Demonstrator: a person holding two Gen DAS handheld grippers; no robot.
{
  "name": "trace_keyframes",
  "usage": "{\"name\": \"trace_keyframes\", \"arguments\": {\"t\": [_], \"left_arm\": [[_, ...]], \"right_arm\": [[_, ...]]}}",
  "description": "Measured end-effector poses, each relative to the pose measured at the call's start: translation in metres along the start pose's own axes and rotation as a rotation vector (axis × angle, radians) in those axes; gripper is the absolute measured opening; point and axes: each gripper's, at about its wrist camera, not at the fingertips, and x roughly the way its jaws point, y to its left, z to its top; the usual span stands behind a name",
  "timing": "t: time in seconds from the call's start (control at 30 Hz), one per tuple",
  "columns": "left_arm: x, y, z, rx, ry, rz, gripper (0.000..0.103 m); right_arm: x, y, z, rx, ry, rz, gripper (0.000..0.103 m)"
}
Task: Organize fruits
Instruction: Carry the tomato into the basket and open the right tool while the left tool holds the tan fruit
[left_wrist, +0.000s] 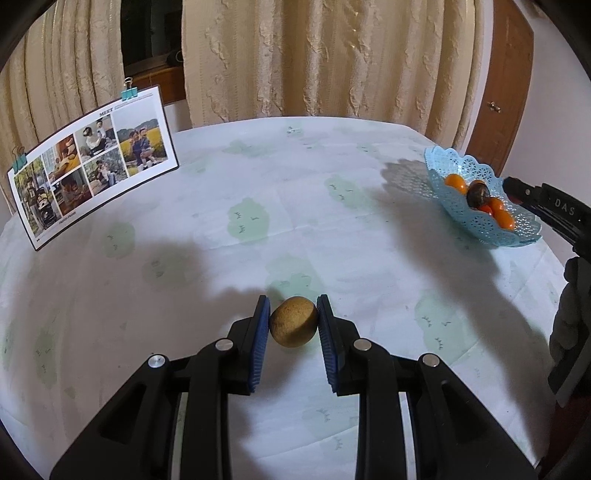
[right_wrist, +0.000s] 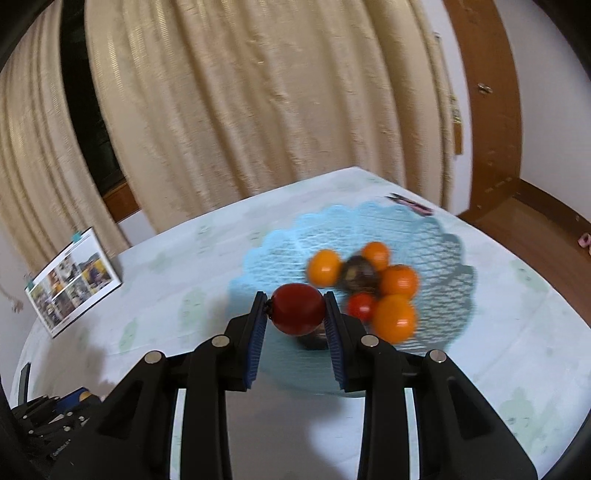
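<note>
My left gripper is shut on a round brown fruit, held just above the tablecloth. My right gripper is shut on a dark red tomato-like fruit above the near rim of the blue lace basket. The basket holds several orange fruits, a small red one and a dark brown one. In the left wrist view the basket stands at the far right, with the right gripper's body beside it.
A photo card with binder clips stands at the table's back left. The round table has a pale cloth with green patches. Beige curtains hang behind. A pink pen-like thing lies past the basket.
</note>
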Motion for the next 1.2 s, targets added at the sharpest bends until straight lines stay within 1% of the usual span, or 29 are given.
{"name": "trace_keyframes", "arguments": {"t": [0.23,0.43,0.5,0.53,0.57,0.7,0.93,1.0,1.07,1.2], "left_arm": [[-0.001,-0.014,0.006,0.019,0.000,-0.015,0.026],[-0.001,-0.023,0.012,0.027,-0.002,-0.017,0.026],[-0.001,-0.026,0.016,0.031,-0.004,-0.018,0.026],[-0.002,-0.027,0.017,0.034,-0.007,-0.020,0.026],[-0.002,-0.029,0.019,0.036,-0.009,-0.021,0.026],[-0.004,-0.039,0.027,0.052,-0.021,-0.028,0.026],[-0.005,-0.068,0.047,0.095,-0.049,-0.061,0.026],[-0.005,-0.075,0.053,0.108,-0.059,-0.068,0.026],[-0.004,-0.086,0.060,0.126,-0.072,-0.073,0.026],[0.001,-0.106,0.074,0.150,-0.090,-0.083,0.026]], "right_arm": [[0.003,-0.028,0.000,0.032,0.017,-0.032,0.032],[0.006,-0.039,-0.003,0.062,0.021,-0.032,0.032],[0.005,-0.042,-0.003,0.076,0.016,-0.026,0.038],[0.003,-0.046,-0.003,0.087,0.008,-0.025,0.050],[0.000,-0.049,-0.002,0.101,-0.005,-0.026,0.059],[-0.011,-0.062,0.001,0.137,-0.060,-0.053,0.059],[-0.026,-0.084,-0.003,0.183,-0.147,-0.164,0.059],[-0.027,-0.087,-0.005,0.191,-0.161,-0.183,0.060],[-0.028,-0.091,-0.006,0.211,-0.173,-0.194,0.064],[-0.031,-0.093,-0.008,0.225,-0.187,-0.206,0.067]]}}
